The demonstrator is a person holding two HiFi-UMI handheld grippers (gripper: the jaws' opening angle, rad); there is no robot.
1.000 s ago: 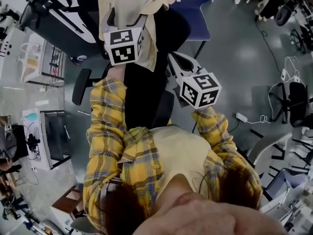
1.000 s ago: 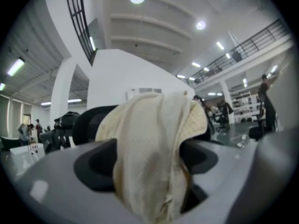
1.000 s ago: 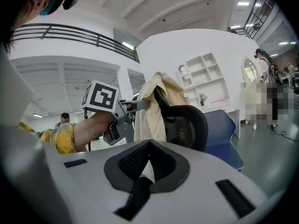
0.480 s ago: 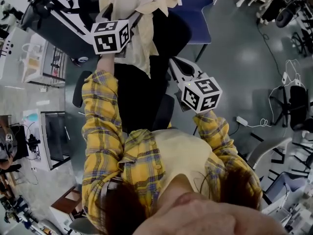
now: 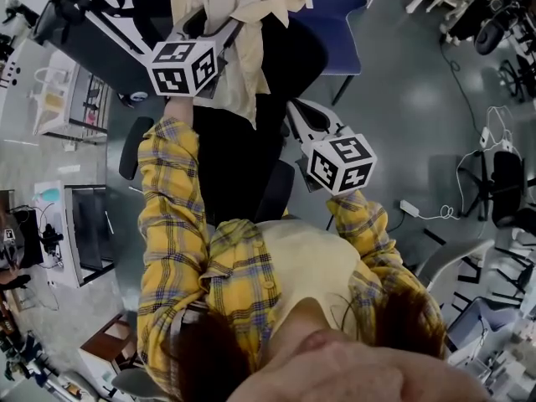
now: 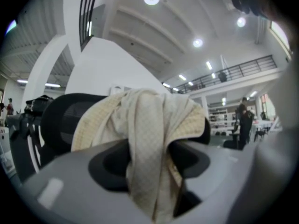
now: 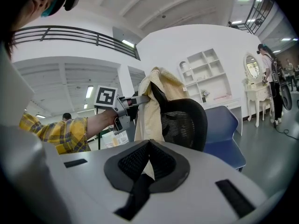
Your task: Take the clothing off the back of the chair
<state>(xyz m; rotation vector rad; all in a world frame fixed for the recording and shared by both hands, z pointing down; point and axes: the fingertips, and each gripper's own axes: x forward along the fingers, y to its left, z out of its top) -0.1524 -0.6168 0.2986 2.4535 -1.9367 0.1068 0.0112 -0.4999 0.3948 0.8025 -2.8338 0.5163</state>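
Note:
A cream garment (image 5: 243, 7) hangs over the back of a black mesh chair (image 5: 293, 48) at the top of the head view. My left gripper (image 5: 224, 30) reaches it from the left, pointing level. In the left gripper view a hanging fold of the garment (image 6: 149, 120) runs down between the jaws of that gripper (image 6: 152, 181), which have just been closing and now pinch it. The right gripper view shows the left gripper (image 7: 140, 99) at the garment's (image 7: 145, 111) edge on the chair (image 7: 184, 120). My right gripper (image 5: 295, 107) (image 7: 148, 146) hangs back, shut and empty.
A blue chair (image 5: 331, 7) (image 7: 224, 125) stands just beyond the black one. A dark desk (image 5: 109, 48) lies to the left. A power strip with cable (image 5: 414, 208) lies on the floor at right, near other chairs (image 5: 502, 174). White shelves (image 7: 205, 73) line the far wall.
My left gripper has shifted left and turned, its marker cube now clear of the garment's front. The right gripper has stayed where it was.

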